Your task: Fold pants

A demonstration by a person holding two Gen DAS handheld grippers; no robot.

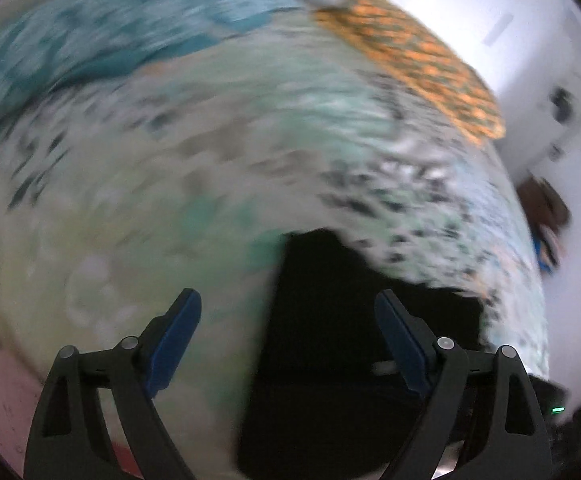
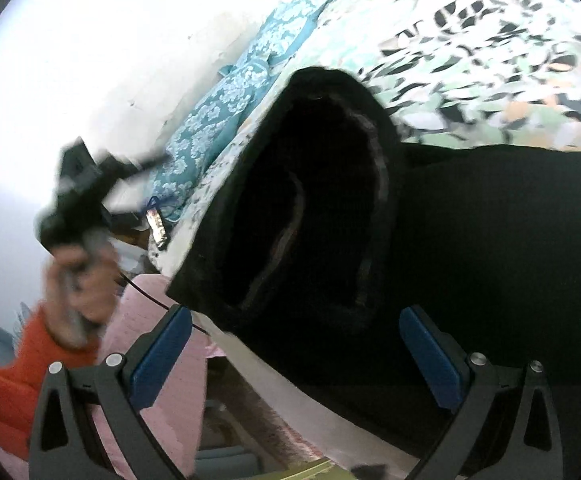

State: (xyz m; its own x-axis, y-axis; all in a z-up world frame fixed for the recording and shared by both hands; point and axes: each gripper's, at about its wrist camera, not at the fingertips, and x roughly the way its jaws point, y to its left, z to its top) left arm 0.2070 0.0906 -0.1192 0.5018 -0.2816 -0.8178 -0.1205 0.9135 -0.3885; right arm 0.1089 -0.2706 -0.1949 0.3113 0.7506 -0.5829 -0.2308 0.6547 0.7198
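A bed covered by a pale sheet with a dark leaf print (image 2: 490,40) is filling both views, and black pants (image 2: 470,240) are lying across it. In the right wrist view the pants are stretching from the open waistband (image 2: 322,184), near the centre of the picture, away toward three o'clock, so I judge their long axis to be running roughly left to right across that gripper's line of sight, with the waist end at the bed's near edge. A teal patterned cloth (image 2: 218,120) is lying along the wall toward eleven o'clock, and an orange patterned cushion (image 1: 410,60) is sitting at one o'clock in the left wrist view.

The right gripper (image 2: 294,344) is hanging with its blue pads spread wide and nothing pressed between them; the dark fabric is spreading just ahead of and under its right finger, from twelve to three o'clock. It looks the nearer tool to the waistband.

The left gripper (image 1: 288,340) is also spread apart and empty, its view badly smeared; a corner of the pants (image 1: 350,320) is lying between its fingertips and off toward one o'clock. From the right wrist view this gripper is showing at nine o'clock, held by a hand (image 2: 78,280) in an orange sleeve (image 2: 18,368), well apart from the cloth.
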